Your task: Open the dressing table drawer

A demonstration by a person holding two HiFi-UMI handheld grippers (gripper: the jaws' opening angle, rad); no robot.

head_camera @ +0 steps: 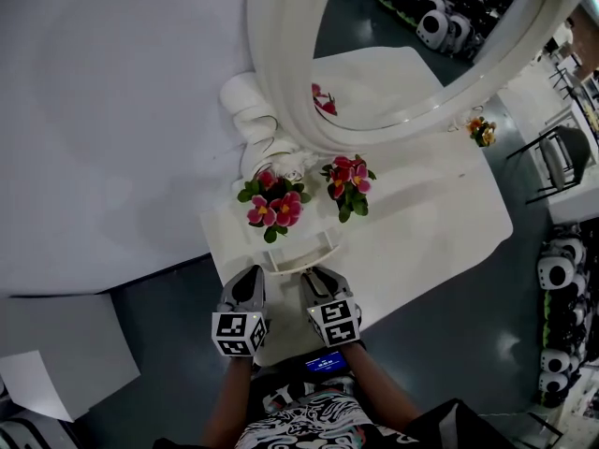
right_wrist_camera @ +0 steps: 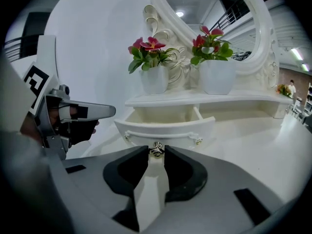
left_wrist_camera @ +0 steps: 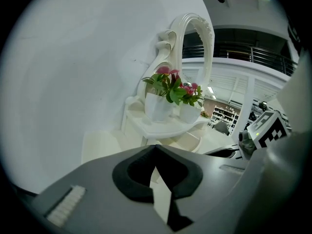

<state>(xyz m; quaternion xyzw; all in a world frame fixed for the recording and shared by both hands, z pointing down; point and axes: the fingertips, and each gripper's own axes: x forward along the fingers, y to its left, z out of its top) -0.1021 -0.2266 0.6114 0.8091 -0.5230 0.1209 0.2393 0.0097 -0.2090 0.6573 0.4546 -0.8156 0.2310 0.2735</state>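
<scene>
The white dressing table (head_camera: 440,215) carries a small drawer (right_wrist_camera: 165,126) that stands pulled out from under its shelf. My right gripper (right_wrist_camera: 156,154) is shut on the drawer's metal knob (right_wrist_camera: 156,149), one jaw tip on each side of it. In the head view the drawer (head_camera: 301,252) juts toward me, with the right gripper (head_camera: 318,275) at its front. My left gripper (head_camera: 251,279) hovers just left of it. Its jaws meet at the tips with nothing between them (left_wrist_camera: 155,146), and it touches no part of the drawer.
Two white pots of pink flowers (right_wrist_camera: 155,79) (right_wrist_camera: 217,76) stand on the shelf above the drawer, under the oval mirror (head_camera: 421,45). A white wall (head_camera: 112,110) runs along the left. Pale boards (head_camera: 56,344) lie on the floor at lower left, and a chair (head_camera: 562,157) stands at right.
</scene>
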